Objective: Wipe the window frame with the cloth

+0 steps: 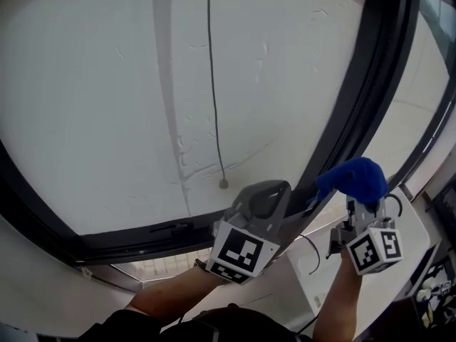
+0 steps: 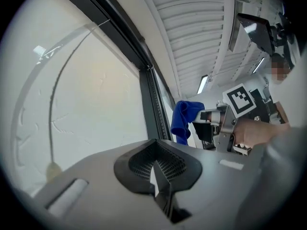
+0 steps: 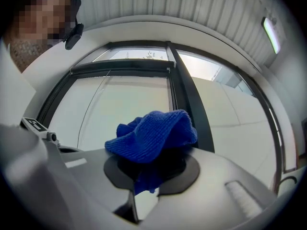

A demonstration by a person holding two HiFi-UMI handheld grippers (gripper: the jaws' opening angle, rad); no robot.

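The dark window frame's upright post point(image 1: 350, 109) slants from upper right down to the middle. A crumpled blue cloth point(image 1: 356, 179) is held against that post's lower part, with my right gripper point(image 1: 355, 199) shut on it. In the right gripper view the cloth point(image 3: 153, 134) bulges over the jaws and hides them, with the post point(image 3: 189, 99) just behind. My left gripper point(image 1: 274, 191) hangs left of the post near the lower rail point(image 1: 142, 236), shut with nothing in it. From the left gripper view point(image 2: 156, 169) the cloth point(image 2: 183, 119) shows beside the post point(image 2: 151, 104).
A thin blind cord ending in a small bead point(image 1: 224, 184) hangs down in front of the pale pane. A white sill point(image 1: 410, 226) runs at the lower right. A second pane lies right of the post. Slatted ceiling with a strip light point(image 2: 202, 84) is overhead.
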